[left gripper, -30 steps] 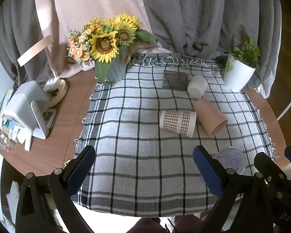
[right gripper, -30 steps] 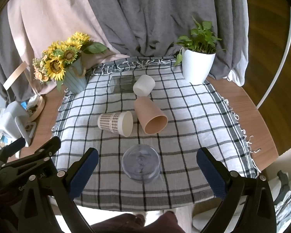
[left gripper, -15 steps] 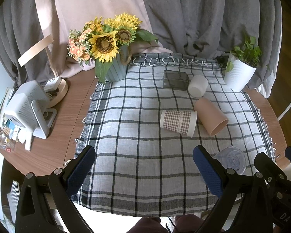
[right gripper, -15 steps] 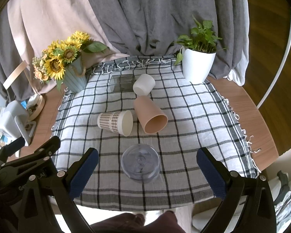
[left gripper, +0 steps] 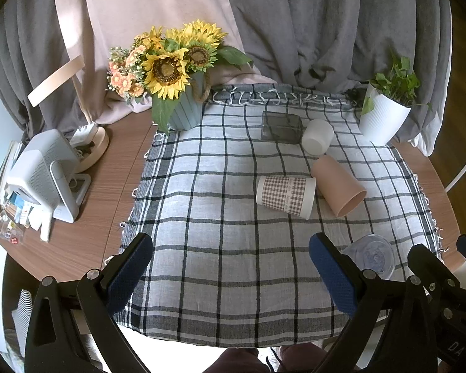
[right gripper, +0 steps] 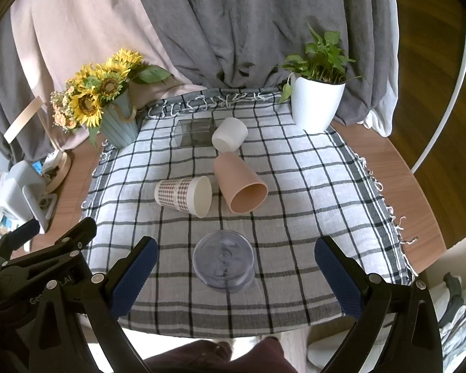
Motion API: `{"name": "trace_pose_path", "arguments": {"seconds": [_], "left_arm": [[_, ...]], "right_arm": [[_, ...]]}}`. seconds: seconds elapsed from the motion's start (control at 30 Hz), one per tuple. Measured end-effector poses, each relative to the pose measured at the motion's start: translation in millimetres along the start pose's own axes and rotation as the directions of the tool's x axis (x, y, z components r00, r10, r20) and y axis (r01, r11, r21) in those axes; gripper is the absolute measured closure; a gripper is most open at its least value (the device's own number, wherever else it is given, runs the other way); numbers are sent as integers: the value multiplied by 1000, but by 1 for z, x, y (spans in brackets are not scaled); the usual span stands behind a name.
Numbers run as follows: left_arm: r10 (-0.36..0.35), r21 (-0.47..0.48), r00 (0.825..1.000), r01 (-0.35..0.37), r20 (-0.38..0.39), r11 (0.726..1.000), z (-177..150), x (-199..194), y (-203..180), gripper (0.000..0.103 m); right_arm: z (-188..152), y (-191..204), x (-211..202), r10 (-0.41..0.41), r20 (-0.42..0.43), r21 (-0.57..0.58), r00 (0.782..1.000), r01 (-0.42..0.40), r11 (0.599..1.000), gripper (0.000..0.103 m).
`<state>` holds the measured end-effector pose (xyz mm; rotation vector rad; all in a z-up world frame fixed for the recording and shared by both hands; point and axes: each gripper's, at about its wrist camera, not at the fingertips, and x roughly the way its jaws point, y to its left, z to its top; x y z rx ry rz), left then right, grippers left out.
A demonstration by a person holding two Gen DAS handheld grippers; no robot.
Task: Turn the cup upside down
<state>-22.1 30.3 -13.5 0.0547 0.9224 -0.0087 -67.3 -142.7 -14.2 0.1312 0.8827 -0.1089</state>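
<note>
Several cups lie on a checked cloth (right gripper: 295,192). A checked paper cup (right gripper: 183,196) (left gripper: 285,193) lies on its side, mouth to the right. A pink cup (right gripper: 239,183) (left gripper: 338,185) lies on its side beside it. A white cup (right gripper: 230,134) (left gripper: 317,136) lies tipped behind them. A clear plastic cup (right gripper: 223,264) (left gripper: 372,257) stands bottom up near the front. My left gripper (left gripper: 230,275) is open and empty above the front edge. My right gripper (right gripper: 233,279) is open and empty, just in front of the clear cup.
A sunflower vase (left gripper: 180,105) stands at the back left, a white plant pot (right gripper: 317,105) at the back right. A dark clear box (right gripper: 195,132) lies behind the cups. A white device (left gripper: 43,174) and lamp base (left gripper: 91,146) sit on the wooden table at left.
</note>
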Motion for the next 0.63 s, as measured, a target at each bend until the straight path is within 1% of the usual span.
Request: {"name": "trace_pose_path", "arguments": {"seconds": [0.63], "left_arm": [[0,0,1000,0,-2,1000,-2,1,0,0]], "right_arm": [[-1,0,2,-1,-6,2,1000,1,1000,1]]}}
